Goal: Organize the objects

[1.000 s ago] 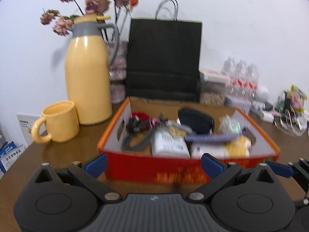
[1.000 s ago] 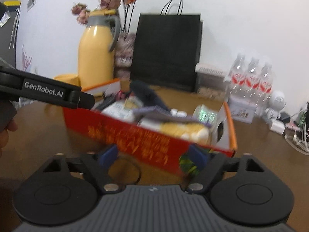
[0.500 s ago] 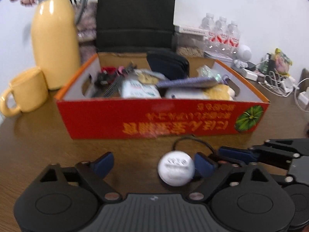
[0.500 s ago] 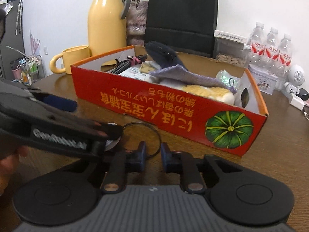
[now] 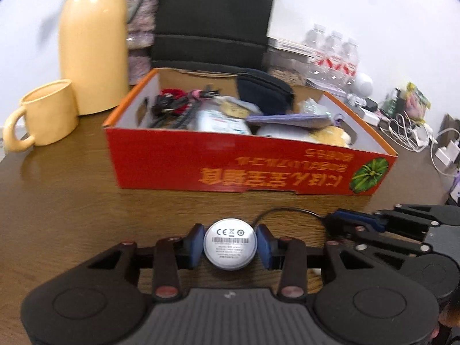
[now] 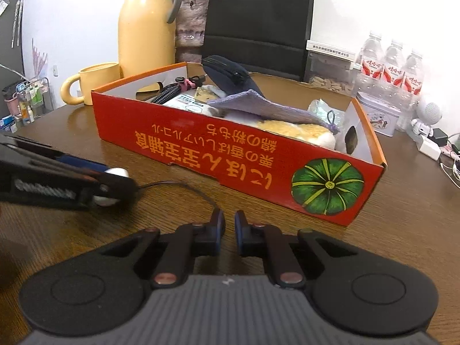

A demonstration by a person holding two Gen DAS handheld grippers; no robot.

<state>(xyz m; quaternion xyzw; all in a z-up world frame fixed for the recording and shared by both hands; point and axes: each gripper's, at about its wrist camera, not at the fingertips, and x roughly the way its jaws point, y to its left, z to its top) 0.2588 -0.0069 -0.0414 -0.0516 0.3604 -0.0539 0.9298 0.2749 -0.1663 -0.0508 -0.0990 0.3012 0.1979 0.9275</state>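
The left wrist view looks down on the flat face of a white disc (image 5: 229, 247), printed with marks and a barcode, sitting between the blue pads (image 5: 196, 244) of the left tongs (image 5: 230, 245). Those tongs have just been closing and now clamp the disc from both sides, low over the bench (image 5: 72, 201). A thin black cord (image 5: 284, 210) loops from the disc rightward to the right tongs (image 5: 342, 221), seen here only side-on.

The right wrist view shows what that one cannot: the right tongs (image 6: 229, 224) have also just been closing and stand nearly together, with the cord (image 6: 198, 191) running in at the left pad (image 6: 219, 224); whether it is pinched cannot be told. Here the disc (image 6: 116, 172) shows only as a white edge at the tip of the left tongs (image 6: 115, 185), on the left.

Behind both, the red box (image 5: 244, 169) sits on the bench, well apart from the disc and full of clutter. A yellow mug (image 5: 43, 115) and flask (image 5: 92, 46) stand to its left.
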